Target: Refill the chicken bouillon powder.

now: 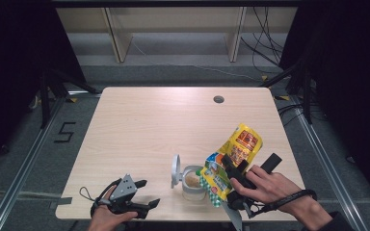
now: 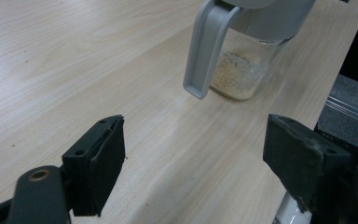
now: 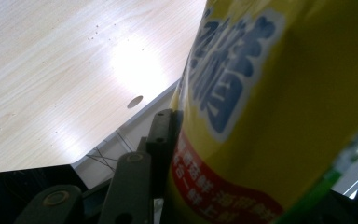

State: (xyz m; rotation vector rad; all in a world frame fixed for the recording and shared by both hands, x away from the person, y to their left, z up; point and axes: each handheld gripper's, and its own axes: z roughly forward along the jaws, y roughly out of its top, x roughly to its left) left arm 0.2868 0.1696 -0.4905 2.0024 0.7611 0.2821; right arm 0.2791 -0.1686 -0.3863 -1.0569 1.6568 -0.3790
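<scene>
A small clear jar (image 1: 193,183) with pale grains in it stands near the table's front edge, its grey hinged lid (image 1: 176,170) flipped up on the left. My right gripper (image 1: 233,177) is shut on a yellow snack bag (image 1: 238,147). The bag is tilted, and its green-checked lower end sits against the jar's right rim. In the right gripper view the bag (image 3: 270,107) presses against the left pad (image 3: 162,135). My left gripper (image 1: 147,193) rests at the front left, open and holding nothing. Its view looks between the wide-apart jaws toward the jar (image 2: 242,70) and the lid (image 2: 207,46).
The light wooden table (image 1: 149,125) has a round cable hole (image 1: 218,99) at the back right. Wooden shelving (image 1: 173,29) stands beyond the far edge. Black frame rails run along both sides, and a "5" mark (image 1: 65,131) is on the floor at left.
</scene>
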